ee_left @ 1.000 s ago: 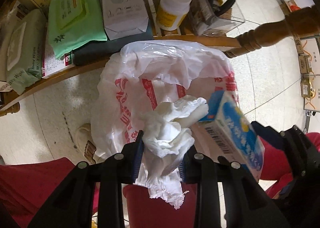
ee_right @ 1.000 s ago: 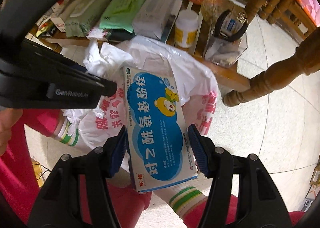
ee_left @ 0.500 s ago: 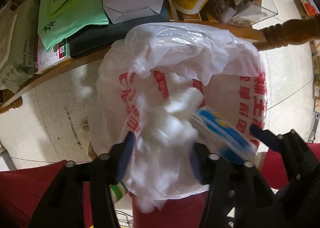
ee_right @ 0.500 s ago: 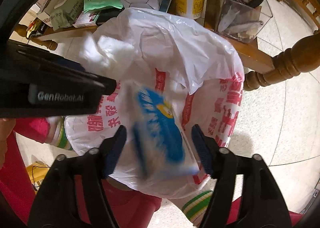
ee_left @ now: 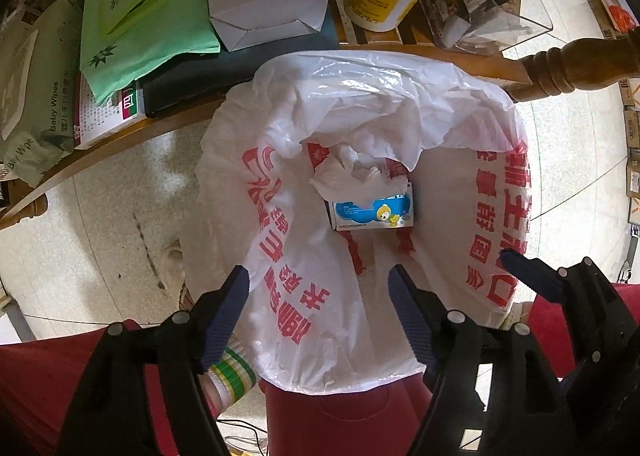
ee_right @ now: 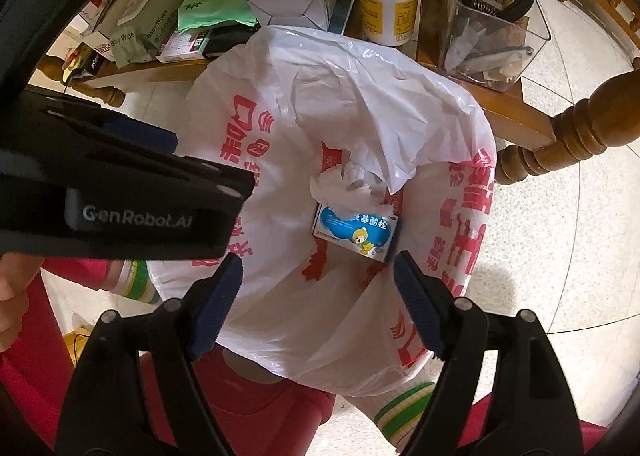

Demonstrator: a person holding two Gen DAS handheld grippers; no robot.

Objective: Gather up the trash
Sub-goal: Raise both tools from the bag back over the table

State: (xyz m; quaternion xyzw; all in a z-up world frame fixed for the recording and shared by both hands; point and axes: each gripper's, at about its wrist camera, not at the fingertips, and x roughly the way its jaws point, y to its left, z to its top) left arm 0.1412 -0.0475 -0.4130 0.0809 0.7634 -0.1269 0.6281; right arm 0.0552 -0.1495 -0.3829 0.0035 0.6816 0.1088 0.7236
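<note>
left gripper (ee_left: pixel 318 302) – jaws just opened, empty | right gripper (ee_right: pixel 318 296) – same | tissue (ee_left: pixel 348 174) and medicine box (ee_left: pixel 372 212) lay inside trash bag (ee_left: pixel 500 224)

Both wrist views look down, sharing bag (ee_left: pixel 400 104).

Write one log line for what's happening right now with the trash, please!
left gripper: just opened, empty | right gripper: just opened, empty | tissue: in bag, on box | box: in bag | bag: open
</note>
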